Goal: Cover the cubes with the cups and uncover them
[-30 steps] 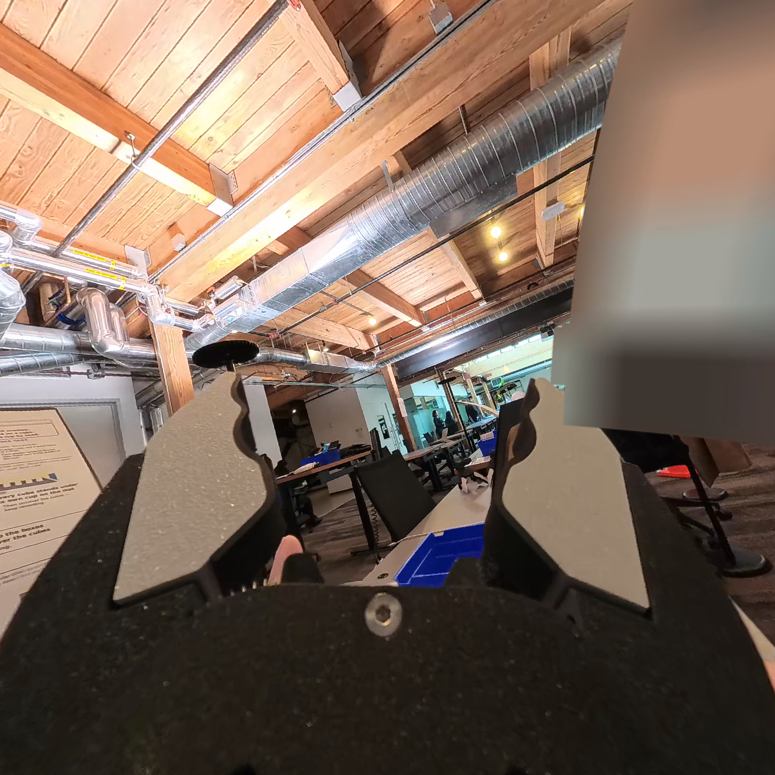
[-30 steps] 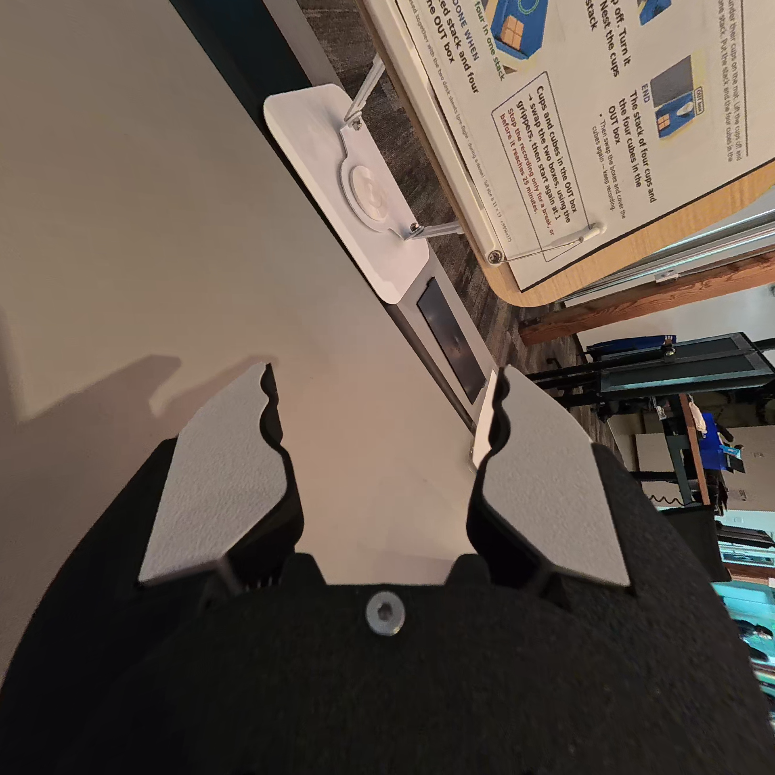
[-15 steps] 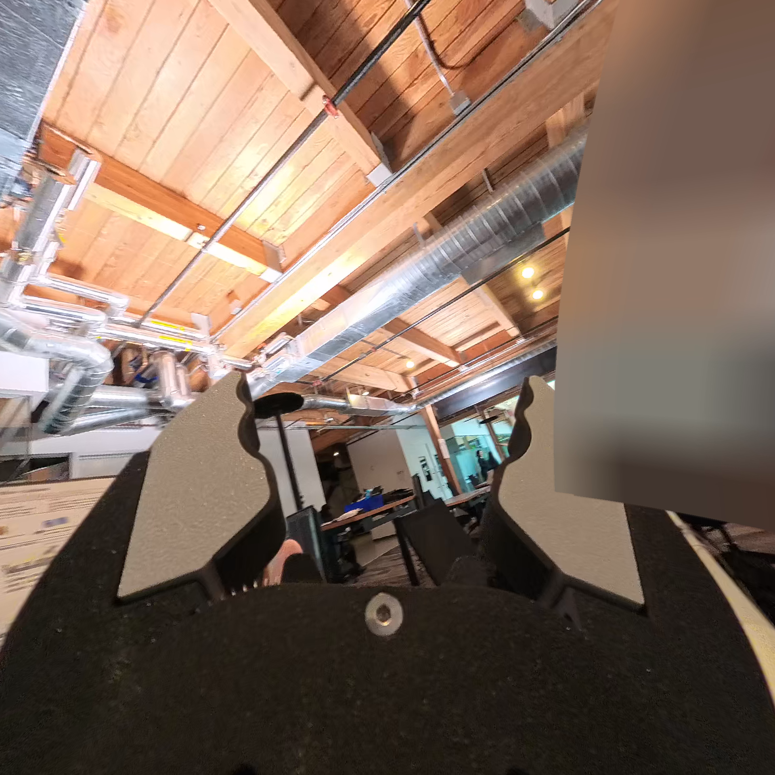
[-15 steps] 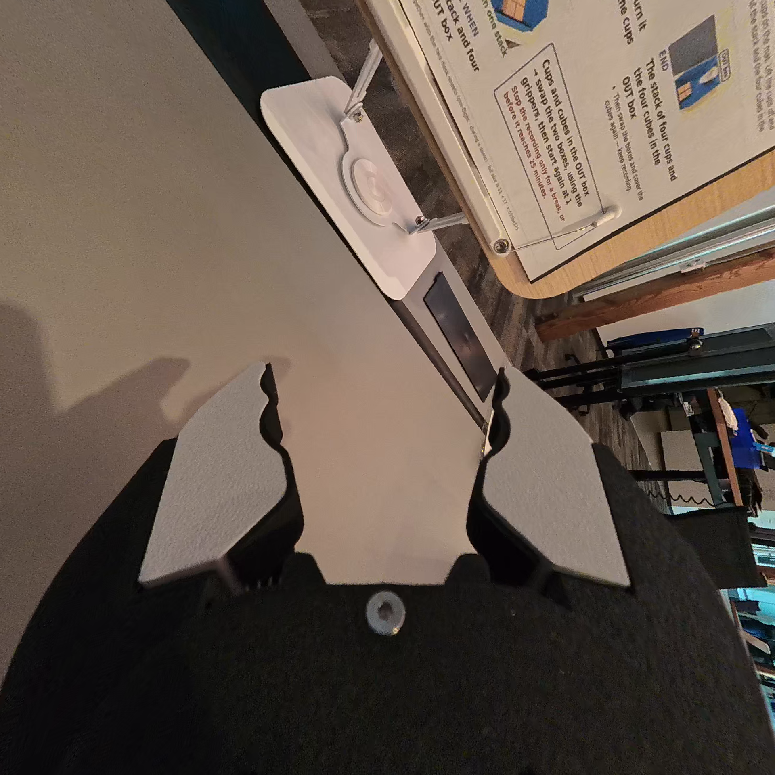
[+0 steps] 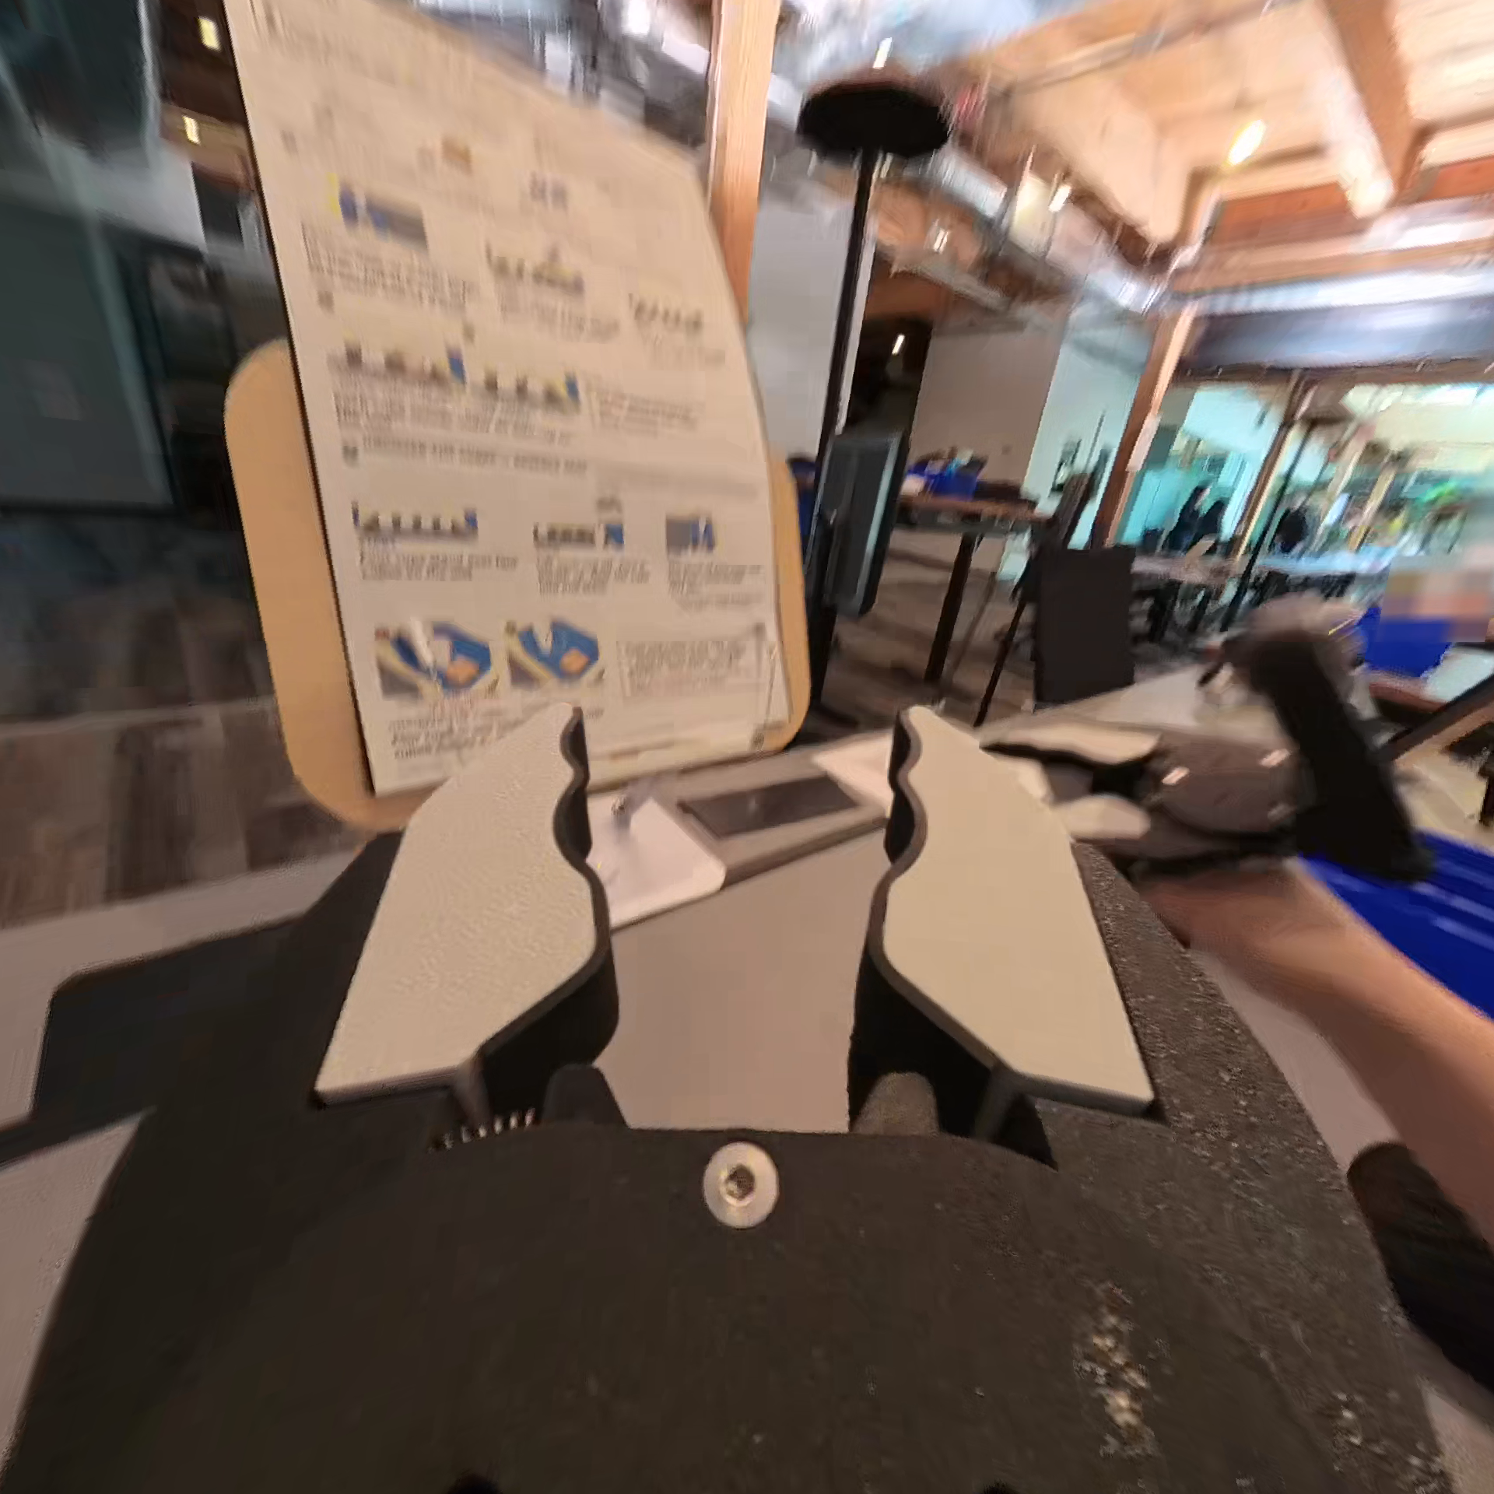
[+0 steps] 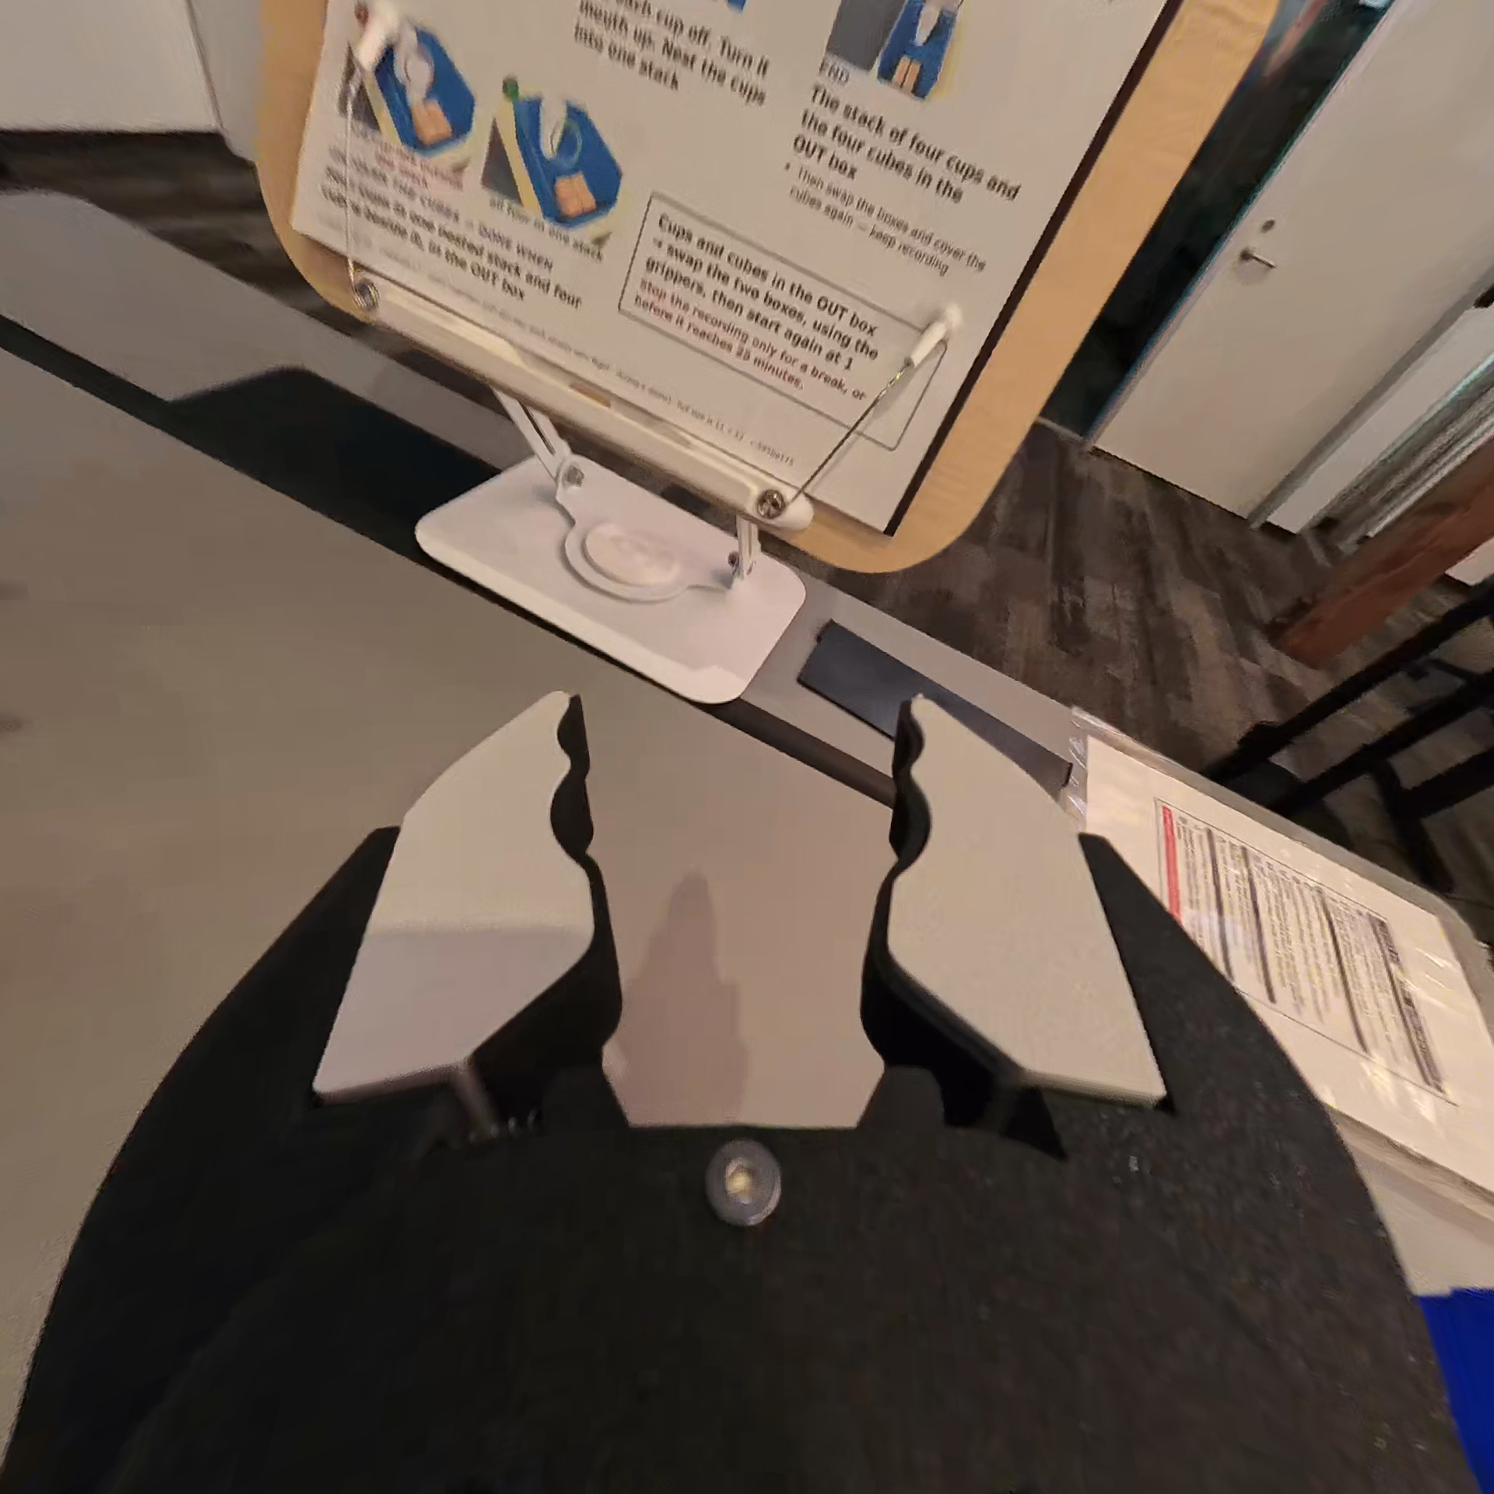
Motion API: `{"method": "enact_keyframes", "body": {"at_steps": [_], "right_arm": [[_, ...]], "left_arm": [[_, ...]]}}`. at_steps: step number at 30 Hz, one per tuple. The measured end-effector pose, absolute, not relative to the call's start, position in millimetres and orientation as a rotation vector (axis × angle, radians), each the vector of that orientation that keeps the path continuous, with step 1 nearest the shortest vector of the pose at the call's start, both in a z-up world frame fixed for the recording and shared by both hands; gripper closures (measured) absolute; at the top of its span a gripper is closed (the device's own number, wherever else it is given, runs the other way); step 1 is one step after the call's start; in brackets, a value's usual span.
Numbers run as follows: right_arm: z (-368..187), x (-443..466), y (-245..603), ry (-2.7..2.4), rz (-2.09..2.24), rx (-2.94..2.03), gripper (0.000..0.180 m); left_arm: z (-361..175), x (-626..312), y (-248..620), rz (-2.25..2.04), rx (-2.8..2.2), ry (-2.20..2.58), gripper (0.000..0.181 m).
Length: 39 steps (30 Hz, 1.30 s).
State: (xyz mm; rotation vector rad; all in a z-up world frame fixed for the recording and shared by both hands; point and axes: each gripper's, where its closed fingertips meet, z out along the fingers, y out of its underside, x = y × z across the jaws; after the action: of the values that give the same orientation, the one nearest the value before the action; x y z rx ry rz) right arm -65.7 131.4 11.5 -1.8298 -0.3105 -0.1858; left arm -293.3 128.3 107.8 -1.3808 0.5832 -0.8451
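1. We found the left gripper held above the grey desk, its jaws standing wide apart with nothing between them; only bare desk showed in the gap.
2. We found the right gripper likewise above the desk, jaws wide and empty. A faint shadow lay on the desk between them.
3. In the left wrist view the right gripper appeared farther off to the right, blurred, carried in a person's hand whose forearm reached in from the lower right.
4. Neither cups nor cubes showed in either view, so we could not tell where they were. A blue box sat at the right behind the hand, partly hidden; its contents were out of sight. A blue patch at the lower right corner of the right wrist view may have been the same box; we could not tell.
5. An instruction sheet on a tan backing board stood tilted on a white stand at the far edge of the desk, ahead of both grippers. The left wrist view showed the same sheet, heavily blurred.
6. A dark rectangular inset lay in the desk just to the right of the stand base, and a plastic-sleeved printed page lay flat on the desk farther right, near the right gripper.
7. In the background of the left wrist view, a black pole with a round top stood behind the sheet.
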Motion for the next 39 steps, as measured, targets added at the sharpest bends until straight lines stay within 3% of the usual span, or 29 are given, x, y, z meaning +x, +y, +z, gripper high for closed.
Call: {"method": "enact_keyframes", "body": {"at_steps": [4,7,15,19,24,28,39], "right_arm": [[27.0,-62.2,123.3,-0.302,-0.083,-1.767,0.118],[39.6,-67.5,115.9,-0.308,0.016,-1.715,0.142],[51.6,-59.5,106.5,-0.356,-0.019,-1.731,0.150],[45.1,-61.9,106.5,-0.392,0.016,-1.782,0.148],[43.1,-62.6,107.4,-0.415,-0.018,-1.800,0.145],[43.1,-64.1,105.6,-0.427,-0.024,-1.806,0.143],[45.6,-46.8,101.7,-0.381,-0.017,-1.819,0.139]], "left_arm": [[73.7,-288.0,138.9,-0.687,-1.528,0.710,0.118],[80.3,-287.3,124.4,-0.686,-1.542,0.754,0.133],[106.1,-413.2,93.5,-0.372,-1.647,0.716,0.147],[60.5,-546.9,118.0,-0.002,-1.925,0.629,0.145],[-32.2,-648.1,118.0,0.072,-2.370,0.476,0.134],[-69.7,-656.5,114.8,0.017,-2.530,0.408,0.122],[-106.6,-664.7,115.8,0.084,-2.741,0.418,0.116]]}}
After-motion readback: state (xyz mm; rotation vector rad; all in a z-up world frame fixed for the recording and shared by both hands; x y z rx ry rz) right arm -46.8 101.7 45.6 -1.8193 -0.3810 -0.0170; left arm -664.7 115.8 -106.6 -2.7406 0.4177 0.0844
